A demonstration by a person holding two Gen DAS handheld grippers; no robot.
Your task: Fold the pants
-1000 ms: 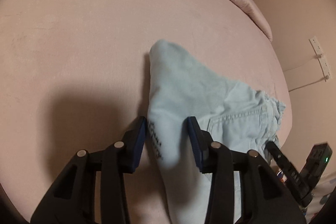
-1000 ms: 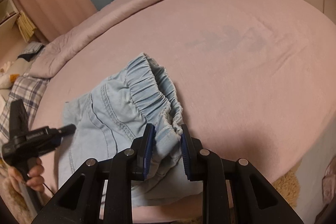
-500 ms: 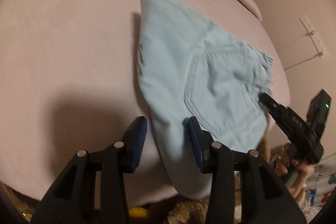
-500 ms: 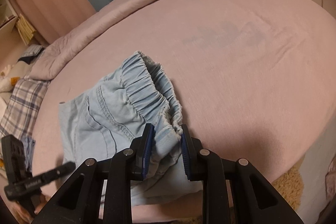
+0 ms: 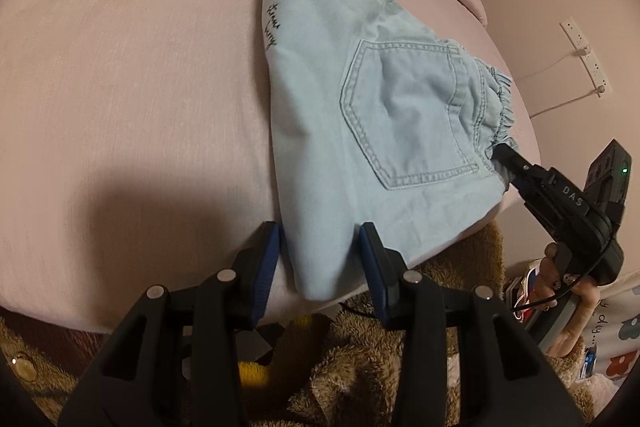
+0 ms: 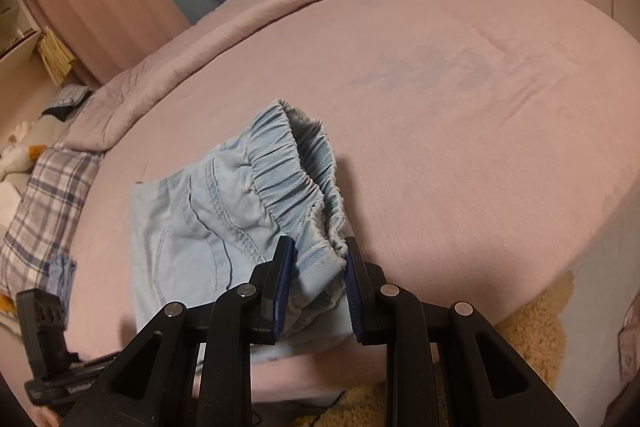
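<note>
Light blue denim pants (image 5: 360,131) lie folded on a pink bed (image 5: 120,87), back pocket up, near the bed's front edge. My left gripper (image 5: 320,255) stands open, its blue pads on either side of the folded end that hangs over the edge. In the right wrist view the pants (image 6: 224,219) show their gathered elastic waistband. My right gripper (image 6: 318,279) is closed on that waistband. The right gripper also shows in the left wrist view (image 5: 508,159), its tip at the waistband.
A folded pink duvet (image 6: 280,7) lies across the far side of the bed. A plaid pillow (image 6: 40,211) sits at the left. A tan fluffy rug (image 5: 360,367) lies below the bed edge. A power strip (image 5: 586,57) hangs on the wall.
My left gripper has drawn back toward the bed's front edge and the pants now lie spread flatter. My right gripper kept its hold on the waistband and moved slightly.
</note>
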